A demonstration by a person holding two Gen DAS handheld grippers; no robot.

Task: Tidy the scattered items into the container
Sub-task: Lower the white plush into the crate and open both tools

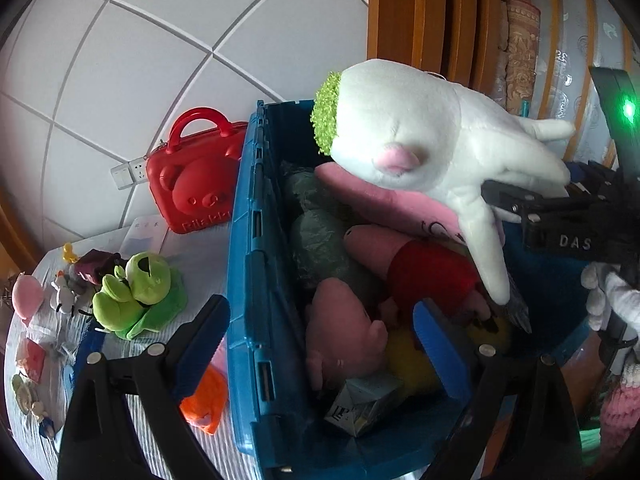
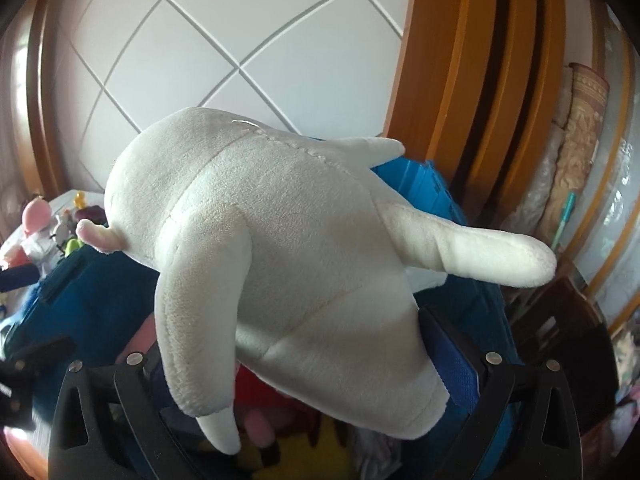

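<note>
Right now the right gripper (image 2: pixel 304 360) is clamped on the white plush toy (image 1: pixel 420 132), holding it up over the blue bin (image 1: pixel 256 280). The bin is already piled with toys like the pink pig (image 1: pixel 384 252). If dropped here, the big toy might roll off the pile and fall out. The left gripper (image 1: pixel 320 344) hangs over the near end, jaws apart and holding nothing. On the left, the green frog (image 1: pixel 136 292) waits outside the bin.
</note>
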